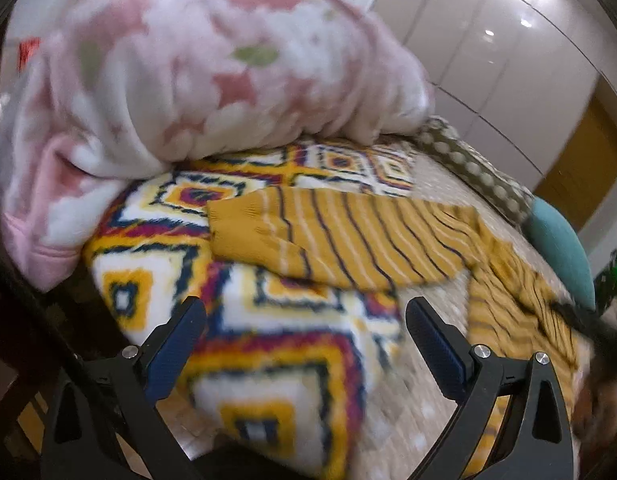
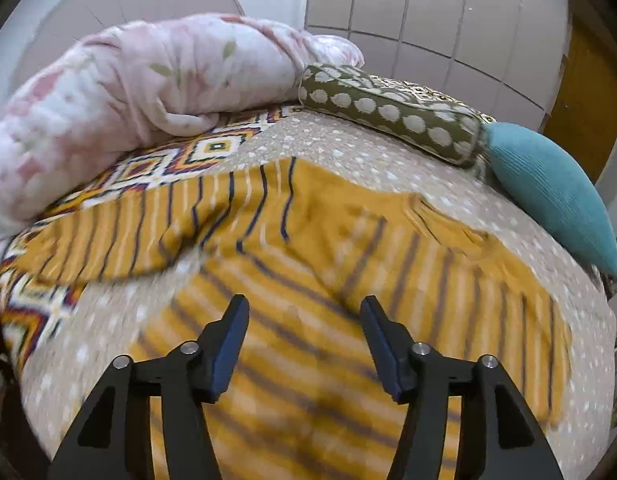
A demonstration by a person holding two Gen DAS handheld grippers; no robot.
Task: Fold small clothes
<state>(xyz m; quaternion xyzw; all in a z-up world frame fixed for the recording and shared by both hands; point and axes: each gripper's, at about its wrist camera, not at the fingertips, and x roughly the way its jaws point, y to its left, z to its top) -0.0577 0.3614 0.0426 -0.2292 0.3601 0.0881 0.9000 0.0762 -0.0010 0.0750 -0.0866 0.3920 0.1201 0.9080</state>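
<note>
The mustard-yellow striped sweater [image 2: 316, 248] lies spread on the bed, on top of the beige dotted bedspread [image 2: 340, 148]. It is knitted, with thin dark blue and pale stripes, and it is not flat: there are wrinkles and a raised fold across the middle. One sleeve [image 1: 260, 232] reaches out to the left and its plain yellow cuff rests on the colourful diamond-pattern blanket [image 1: 268, 344]. From the right wrist view the other side of the sweater goes toward the teal cushion [image 2: 556, 200] but does not touch it.

Your left gripper [image 1: 304, 320] stands wide open. Nothing is between its blue pads, and it hangs over the diamond-pattern blanket, just before the sleeve; the pads do not touch the cloth as far as I can see. Your right gripper [image 2: 304, 312] is also open, a little less wide, and it is empty. It hangs over the body of the sweater, and the picture is blurred here, so I cannot tell if the tips touch the knit.

There is no box or basket in these views. Behind the sweater you see a big pink and white fleece blanket [image 2: 140, 88] bundled at the head of the bed, and an olive bolster with pale spots [image 2: 392, 112] lying next to the teal cushion.
</note>
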